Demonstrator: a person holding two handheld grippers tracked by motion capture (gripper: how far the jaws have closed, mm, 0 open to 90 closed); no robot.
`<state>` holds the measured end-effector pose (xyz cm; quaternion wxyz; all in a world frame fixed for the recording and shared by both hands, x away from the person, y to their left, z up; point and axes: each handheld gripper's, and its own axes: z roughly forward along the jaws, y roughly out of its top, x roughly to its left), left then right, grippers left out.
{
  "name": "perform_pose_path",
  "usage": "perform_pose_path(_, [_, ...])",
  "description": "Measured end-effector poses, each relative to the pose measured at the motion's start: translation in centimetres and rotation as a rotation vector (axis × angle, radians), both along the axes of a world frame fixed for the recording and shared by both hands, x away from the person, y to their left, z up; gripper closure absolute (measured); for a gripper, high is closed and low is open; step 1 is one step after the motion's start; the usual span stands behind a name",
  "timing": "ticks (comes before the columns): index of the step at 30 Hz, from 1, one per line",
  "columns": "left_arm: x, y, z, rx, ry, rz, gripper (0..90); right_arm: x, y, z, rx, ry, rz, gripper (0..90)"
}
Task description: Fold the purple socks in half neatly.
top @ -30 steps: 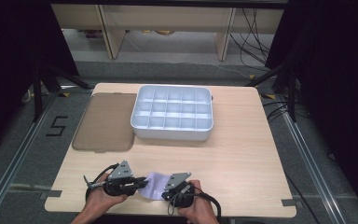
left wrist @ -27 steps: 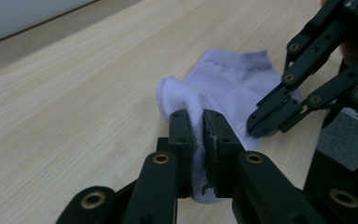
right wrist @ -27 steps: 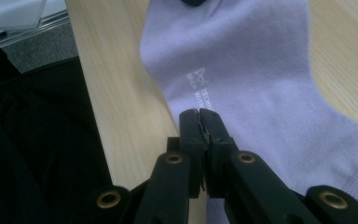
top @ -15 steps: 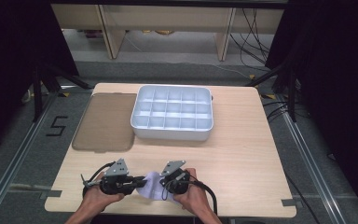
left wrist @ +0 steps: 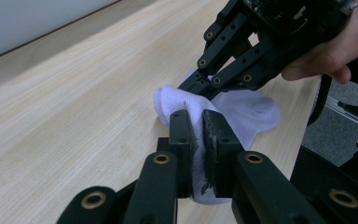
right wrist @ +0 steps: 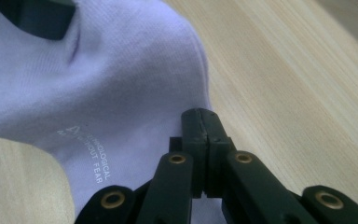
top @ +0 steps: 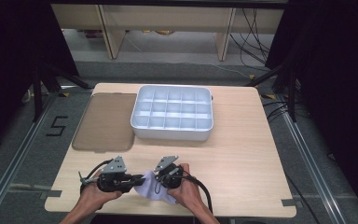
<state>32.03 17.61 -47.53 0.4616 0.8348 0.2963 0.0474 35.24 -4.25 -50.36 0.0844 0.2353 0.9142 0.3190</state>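
Observation:
A pale lilac sock (top: 153, 191) lies bunched near the table's front edge, between my two grippers. My left gripper (top: 136, 181) comes at it from the left, and in the left gripper view (left wrist: 198, 128) its jaws are shut on a fold of the sock (left wrist: 254, 112). My right gripper (top: 158, 179) reaches in from the right. In the right gripper view (right wrist: 200, 119) its jaws are pressed together on the edge of the sock (right wrist: 116, 79), which bears small printed lettering. A fingertip (right wrist: 37, 16) of the left gripper shows at the top left of that view.
A white compartment tray (top: 171, 134) stands at the middle back of the wooden table (top: 242, 158). A flat brown lid (top: 105, 121) lies to its left. A black cable (top: 206, 193) trails from my right gripper toward the front edge.
My right hand has moved away from the front edge and closer to the left gripper, bunching the sock between them. The left gripper has stayed in place.

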Motion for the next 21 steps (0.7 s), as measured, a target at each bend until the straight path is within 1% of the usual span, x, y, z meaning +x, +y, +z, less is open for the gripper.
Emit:
perform_pose_path(2, [0.0,0.0,0.0,0.002,-0.003,0.001,81.9,0.0,0.1,-0.1,0.000,-0.007,0.004,90.0])
perform_pose_path(3, [0.1,0.1,0.1,0.004,0.001,-0.004,81.9,0.1,0.0,0.1,0.011,0.010,-0.004,90.0])
perform_pose_path(4, [0.1,0.2,0.1,0.006,-0.005,-0.014,81.9,0.2,-0.2,0.2,0.026,0.007,-0.004,90.0])
perform_pose_path(5, [0.1,0.3,0.1,0.003,0.002,-0.003,81.9,0.2,-0.6,0.5,0.024,0.000,-0.005,90.0])
perform_pose_path(6, [0.1,0.3,0.1,0.003,0.002,-0.003,81.9,0.2,-0.6,0.5,0.024,0.000,-0.005,90.0])
perform_pose_path(7, [0.0,0.3,0.1,0.000,0.015,0.005,81.9,0.2,-1.0,1.1,0.022,-0.014,-0.022,90.0])
perform_pose_path(8, [0.1,0.4,0.1,0.001,0.015,0.002,81.9,0.1,-1.8,1.6,0.033,-0.035,-0.022,90.0])
perform_pose_path(9, [0.0,0.3,0.2,0.000,0.008,-0.007,81.8,-0.3,-3.1,2.3,0.033,-0.039,-0.031,90.0])
perform_pose_path(10, [0.0,0.3,0.2,0.000,0.008,-0.007,81.8,-0.3,-3.1,2.3,0.033,-0.039,-0.031,90.0])
perform_pose_path(11, [0.1,0.3,0.2,0.009,0.010,-0.011,81.8,-0.7,-4.4,2.2,0.047,-0.034,-0.035,90.0])
perform_pose_path(12, [0.1,0.3,0.2,0.009,0.010,-0.011,81.8,-1.1,-5.0,2.2,0.044,-0.017,-0.049,90.0])
perform_pose_path(13, [0.1,0.1,0.2,0.013,0.013,-0.006,81.8,-1.5,-5.5,1.9,0.057,-0.012,-0.056,90.0])
perform_pose_path(14, [0.3,0.1,0.1,0.013,0.009,-0.018,81.7,-1.8,-5.7,1.6,0.048,0.003,-0.059,90.0])
perform_pose_path(15, [0.2,0.0,0.2,0.022,0.024,-0.007,81.7,-2.0,-5.9,1.3,0.038,0.007,-0.047,90.0])
perform_pose_path(16, [0.2,0.0,0.2,0.022,0.024,-0.007,81.7,-2.0,-5.9,1.3,0.038,0.007,-0.047,90.0])
perform_pose_path(17, [0.2,-0.3,0.3,0.016,0.020,-0.010,81.7,-2.3,-5.9,0.8,0.007,0.017,-0.047,90.0])
perform_pose_path(18, [0.2,-0.3,0.3,0.016,0.020,-0.010,81.6,-2.3,-5.9,0.8,0.007,0.017,-0.047,90.0])
perform_pose_path(19, [0.2,-0.6,0.5,0.022,0.030,-0.004,81.6,-2.3,-5.8,0.6,0.003,0.003,-0.025,90.0])
perform_pose_path(20, [0.2,-0.6,0.5,0.022,0.030,-0.004,81.6,-2.3,-5.8,0.6,0.003,0.003,-0.025,90.0])
perform_pose_path(21, [0.3,-0.8,0.6,0.029,0.034,-0.003,81.6,-2.3,-5.7,0.6,0.000,-0.010,-0.021,90.0])
